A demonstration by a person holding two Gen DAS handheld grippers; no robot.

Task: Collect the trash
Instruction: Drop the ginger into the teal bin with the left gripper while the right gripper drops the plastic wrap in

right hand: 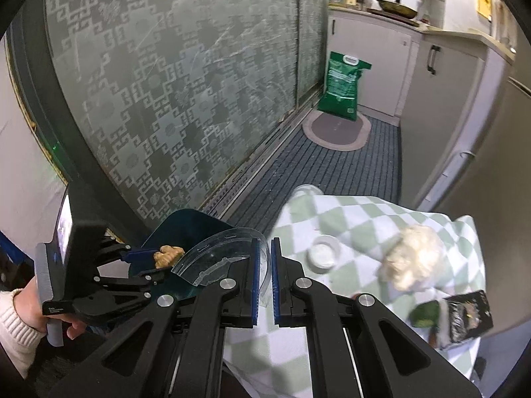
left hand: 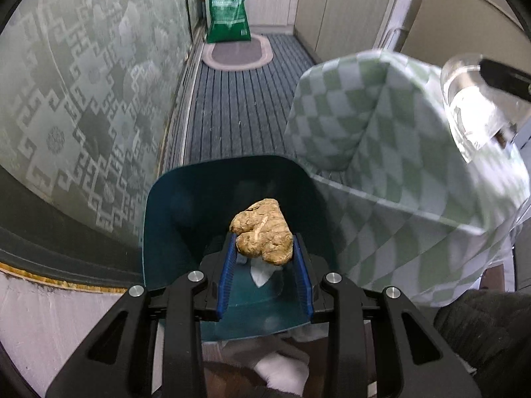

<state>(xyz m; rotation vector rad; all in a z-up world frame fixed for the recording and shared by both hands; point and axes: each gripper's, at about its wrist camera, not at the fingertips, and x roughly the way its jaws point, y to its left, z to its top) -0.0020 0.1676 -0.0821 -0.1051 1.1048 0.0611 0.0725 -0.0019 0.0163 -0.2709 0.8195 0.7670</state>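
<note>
The left tongs [left hand: 264, 248] were clamped on a lumpy tan ginger-like piece of scrap [left hand: 262, 233], held above a dark teal plastic bin [left hand: 172, 205] beside the bench draped in a green-and-white checked cloth [right hand: 358, 219]. The right tongs [right hand: 264, 282] were clenched on a clear plastic lid [right hand: 219, 258], just beside the scrap.

wall: patterned glass panel [right hand: 159, 76] | floor: striped carpet [left hand: 239, 99] | cabinets [right hand: 375, 66]
</note>
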